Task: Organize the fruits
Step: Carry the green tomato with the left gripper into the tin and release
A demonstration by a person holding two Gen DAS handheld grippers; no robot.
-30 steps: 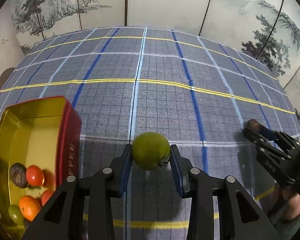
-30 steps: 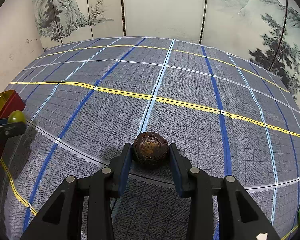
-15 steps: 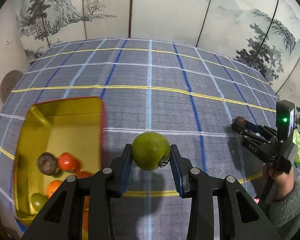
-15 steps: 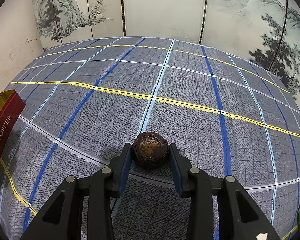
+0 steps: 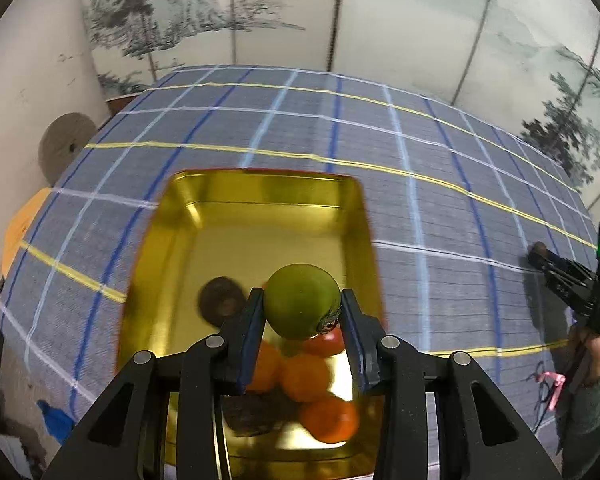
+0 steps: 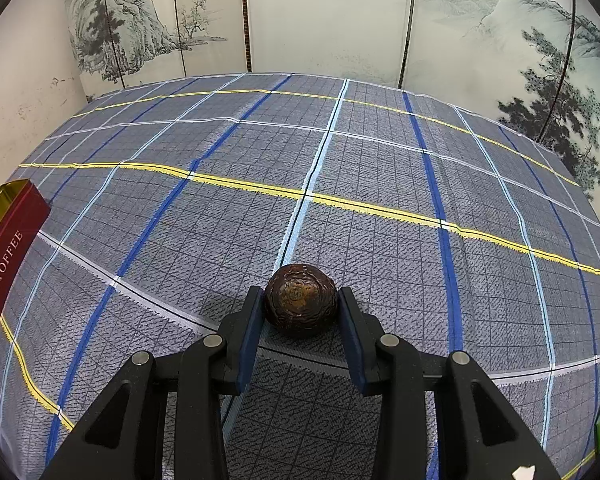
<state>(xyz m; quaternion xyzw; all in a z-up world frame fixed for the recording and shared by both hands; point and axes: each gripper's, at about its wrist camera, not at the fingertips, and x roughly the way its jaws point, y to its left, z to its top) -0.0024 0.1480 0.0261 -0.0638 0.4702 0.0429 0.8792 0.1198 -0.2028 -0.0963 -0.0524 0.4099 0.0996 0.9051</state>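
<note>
My left gripper [image 5: 302,322] is shut on a round green fruit [image 5: 300,306] and holds it above the open gold tin [image 5: 244,216]. Inside the tin lie a dark brown fruit [image 5: 220,300], several orange fruits [image 5: 328,420], a red one [image 5: 326,342] and another dark one [image 5: 252,414], partly hidden by my fingers. My right gripper [image 6: 300,312] is shut on a dark brown wrinkled fruit [image 6: 300,298] that sits low over the checked cloth. The right gripper also shows at the far right of the left wrist view [image 5: 540,252].
The tin's red side marked TOFFEE [image 6: 8,264] stands at the left edge of the right wrist view. The blue-grey checked cloth [image 6: 340,184] covers the table. Painted screen panels [image 6: 324,20] stand behind the table. A round grey disc [image 5: 66,146] hangs on the left wall.
My left gripper has swung left with the green fruit, from beside the tin to above it. The right gripper and its brown fruit have stayed still.
</note>
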